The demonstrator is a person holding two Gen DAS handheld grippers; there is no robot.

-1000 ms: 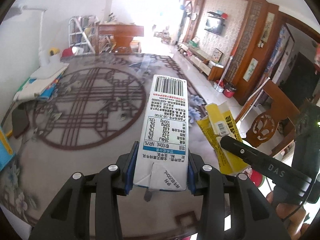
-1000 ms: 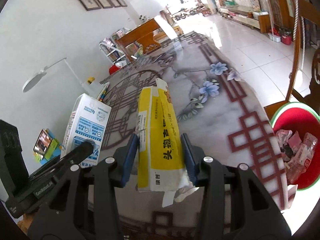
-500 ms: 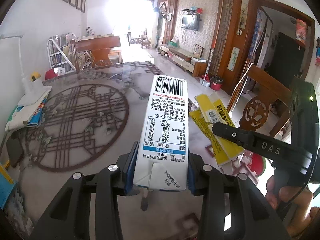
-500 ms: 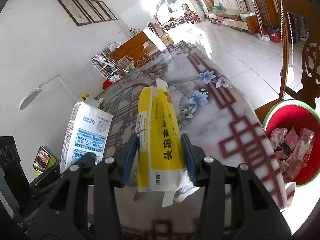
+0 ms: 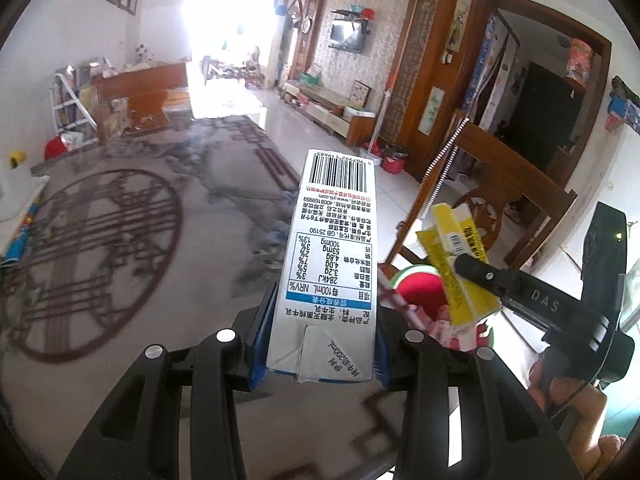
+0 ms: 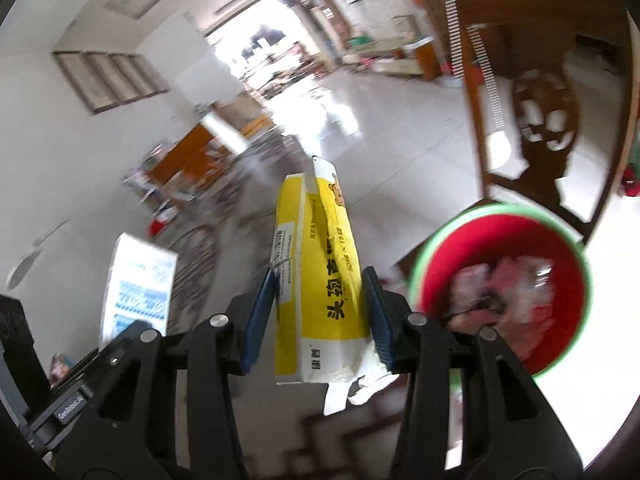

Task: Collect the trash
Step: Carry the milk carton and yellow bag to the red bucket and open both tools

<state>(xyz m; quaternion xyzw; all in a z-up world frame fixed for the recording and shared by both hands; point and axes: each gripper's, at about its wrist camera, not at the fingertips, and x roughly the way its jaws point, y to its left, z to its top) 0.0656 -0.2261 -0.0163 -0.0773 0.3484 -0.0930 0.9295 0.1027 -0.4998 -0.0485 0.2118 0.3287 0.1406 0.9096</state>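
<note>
My left gripper (image 5: 320, 340) is shut on a white milk carton (image 5: 332, 264) with a barcode at its far end, held above the table's right edge. To its right, the right gripper (image 5: 476, 276) holds a yellow packet (image 5: 460, 256) over a red bin (image 5: 420, 296). In the right wrist view, my right gripper (image 6: 316, 320) is shut on that yellow packet (image 6: 320, 276), torn white at its near end. The red bin (image 6: 504, 288) with a green rim lies to the right and below, with crumpled wrappers inside. The milk carton (image 6: 138, 284) shows at the left.
The table (image 5: 120, 240) has a grey patterned top with a dark round motif. A carved wooden chair (image 6: 536, 120) stands behind the bin. Books (image 5: 24, 220) lie at the table's left edge. A hand (image 5: 568, 392) grips the right tool. Tiled floor stretches beyond.
Both grippers have swung to the right, off the table toward the red bin, each keeping its item. The bin now sits closer in both views. The right view is blurred by motion.
</note>
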